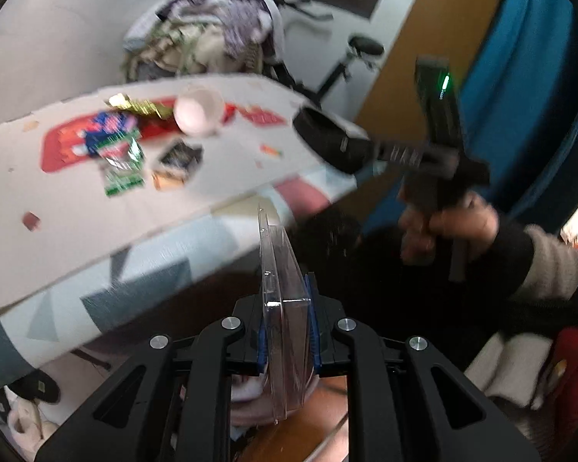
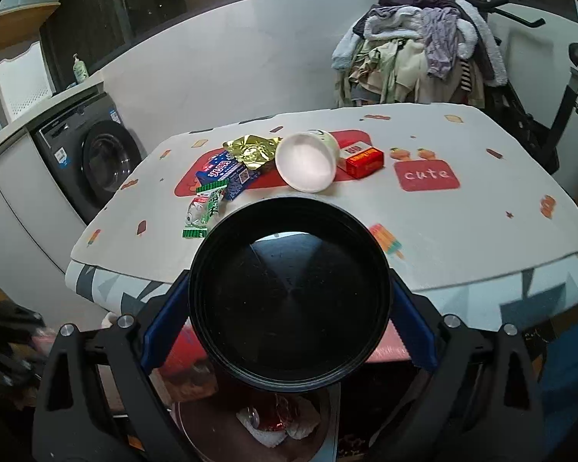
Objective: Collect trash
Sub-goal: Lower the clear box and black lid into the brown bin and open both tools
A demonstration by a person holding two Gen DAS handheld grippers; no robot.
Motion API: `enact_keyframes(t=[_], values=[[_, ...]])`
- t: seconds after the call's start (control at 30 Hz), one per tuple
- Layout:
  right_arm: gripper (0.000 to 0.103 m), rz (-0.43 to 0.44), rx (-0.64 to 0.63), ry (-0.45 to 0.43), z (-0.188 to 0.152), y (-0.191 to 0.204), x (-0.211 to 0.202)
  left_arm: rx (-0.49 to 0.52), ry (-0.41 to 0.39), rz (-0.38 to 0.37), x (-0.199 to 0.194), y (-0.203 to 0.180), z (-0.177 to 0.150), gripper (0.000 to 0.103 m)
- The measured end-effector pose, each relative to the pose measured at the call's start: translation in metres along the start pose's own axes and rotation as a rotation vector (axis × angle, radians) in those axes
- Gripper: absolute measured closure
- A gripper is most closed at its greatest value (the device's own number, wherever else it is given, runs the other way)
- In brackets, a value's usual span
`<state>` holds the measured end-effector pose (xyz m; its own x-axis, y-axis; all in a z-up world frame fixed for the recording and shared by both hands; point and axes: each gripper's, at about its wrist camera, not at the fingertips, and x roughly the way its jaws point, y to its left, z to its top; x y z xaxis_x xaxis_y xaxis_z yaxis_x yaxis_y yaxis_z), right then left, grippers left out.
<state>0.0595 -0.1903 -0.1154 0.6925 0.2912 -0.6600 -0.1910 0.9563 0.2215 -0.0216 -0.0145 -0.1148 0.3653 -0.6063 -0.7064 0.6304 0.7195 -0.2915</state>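
My left gripper (image 1: 287, 323) is shut on a clear plastic package (image 1: 283, 292), held on edge off the table's near side. My right gripper (image 2: 289, 300) is shut on a black round bowl (image 2: 289, 296), held above a bin with trash (image 2: 277, 419); the bowl also shows in the left wrist view (image 1: 331, 140). On the table (image 2: 462, 227) lie a tipped white paper cup (image 2: 308, 161), gold foil (image 2: 252, 150), a blue box (image 2: 223, 173), a green wrapper (image 2: 204, 211) and a red box (image 2: 364, 161).
A heap of clothes (image 2: 416, 54) hangs on an exercise bike behind the table. A washing machine (image 2: 96, 161) stands at the left. A blue curtain (image 1: 520, 96) and wooden panel are at the right. A slipper (image 1: 38, 389) lies on the floor.
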Motion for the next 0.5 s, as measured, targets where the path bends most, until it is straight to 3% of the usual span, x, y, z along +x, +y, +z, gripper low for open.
enact_keyframes(t=[0.27, 0.43, 0.47, 0.5], values=[[0.01, -0.008, 0.003, 0.019, -0.01, -0.004, 0.002, 0.088, 0.214, 0.057, 0.072, 0.011, -0.019, 0.087], [0.01, -0.008, 0.007, 0.031, -0.011, -0.006, 0.008, 0.1, 0.261, 0.128, 0.102, 0.027, -0.015, 0.087], [0.01, -0.008, 0.009, 0.035, -0.011, -0.007, 0.01, 0.127, 0.256, 0.175, 0.106, 0.026, -0.014, 0.085], [0.01, -0.01, 0.01, 0.038, -0.012, -0.007, 0.011, 0.157, 0.25, 0.213, 0.11, 0.025, -0.014, 0.074]])
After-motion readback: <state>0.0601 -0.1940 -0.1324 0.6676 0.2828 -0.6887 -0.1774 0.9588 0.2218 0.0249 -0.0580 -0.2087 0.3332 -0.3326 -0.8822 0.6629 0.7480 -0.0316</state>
